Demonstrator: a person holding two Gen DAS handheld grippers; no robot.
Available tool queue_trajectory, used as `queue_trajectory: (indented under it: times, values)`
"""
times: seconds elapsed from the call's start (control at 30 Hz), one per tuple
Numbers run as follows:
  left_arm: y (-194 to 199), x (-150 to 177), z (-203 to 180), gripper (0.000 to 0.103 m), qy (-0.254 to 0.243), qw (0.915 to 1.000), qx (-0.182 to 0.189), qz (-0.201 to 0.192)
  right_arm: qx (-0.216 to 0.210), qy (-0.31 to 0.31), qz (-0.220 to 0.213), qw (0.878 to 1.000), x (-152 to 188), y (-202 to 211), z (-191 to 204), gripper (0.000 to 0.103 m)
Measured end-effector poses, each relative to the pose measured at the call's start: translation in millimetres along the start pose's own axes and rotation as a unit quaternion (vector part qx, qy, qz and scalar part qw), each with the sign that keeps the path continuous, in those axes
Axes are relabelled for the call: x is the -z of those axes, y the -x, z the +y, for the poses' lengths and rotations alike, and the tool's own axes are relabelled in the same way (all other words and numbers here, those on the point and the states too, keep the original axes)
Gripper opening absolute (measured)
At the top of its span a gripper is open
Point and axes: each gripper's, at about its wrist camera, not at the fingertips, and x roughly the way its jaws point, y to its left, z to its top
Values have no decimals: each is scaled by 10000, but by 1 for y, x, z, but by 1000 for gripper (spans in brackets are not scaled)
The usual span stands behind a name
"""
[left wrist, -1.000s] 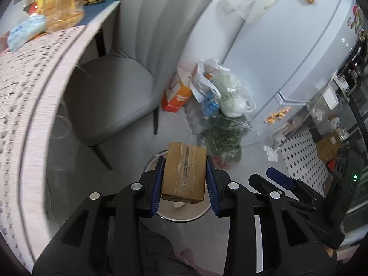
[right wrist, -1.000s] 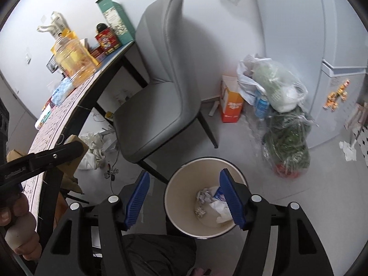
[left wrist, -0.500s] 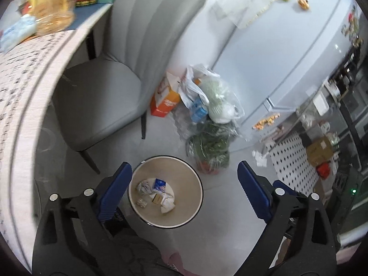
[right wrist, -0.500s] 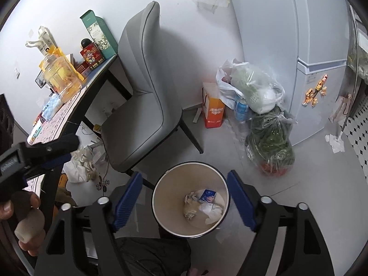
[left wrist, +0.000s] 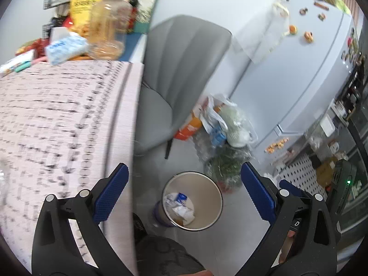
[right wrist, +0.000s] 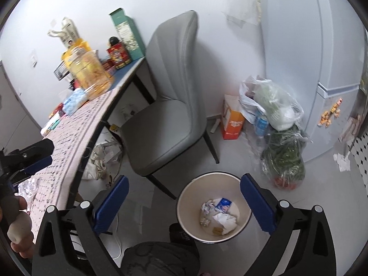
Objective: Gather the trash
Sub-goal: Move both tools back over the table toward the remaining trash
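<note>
A round cream trash bin (left wrist: 216,197) stands on the floor and holds crumpled paper (left wrist: 184,211), a blue-white packet and a small brown piece. It also shows in the right wrist view (right wrist: 184,209). My left gripper (left wrist: 184,195) is open and empty, high above the bin beside the table edge. My right gripper (right wrist: 184,202) is open and empty above the bin. The left gripper (right wrist: 27,158) shows at the right wrist view's left edge, over the table.
A table with a patterned cloth (left wrist: 57,124) carries an oil bottle (left wrist: 108,30), packets and boxes. A grey chair (right wrist: 170,115) stands by it. Plastic bags of greens (right wrist: 283,156), an orange carton (right wrist: 232,122) and a fridge (left wrist: 310,69) are beyond the bin.
My left gripper opened and let go of the brown cardboard box, which dropped into the bin. It then rose and swung left toward the table. The right gripper lifted slightly.
</note>
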Motion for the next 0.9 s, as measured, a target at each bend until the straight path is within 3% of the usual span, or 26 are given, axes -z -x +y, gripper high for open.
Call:
queue_trajectory:
  times: [0.47,0.9]
  values:
    - [80,14,76,97,630,9949,-481,-616,-557,828,82,9950,3,15,99,95]
    - [146,41,178,97,1432,9772,-1080,-1135,-1090,1594,298,9807,19,9,204,95]
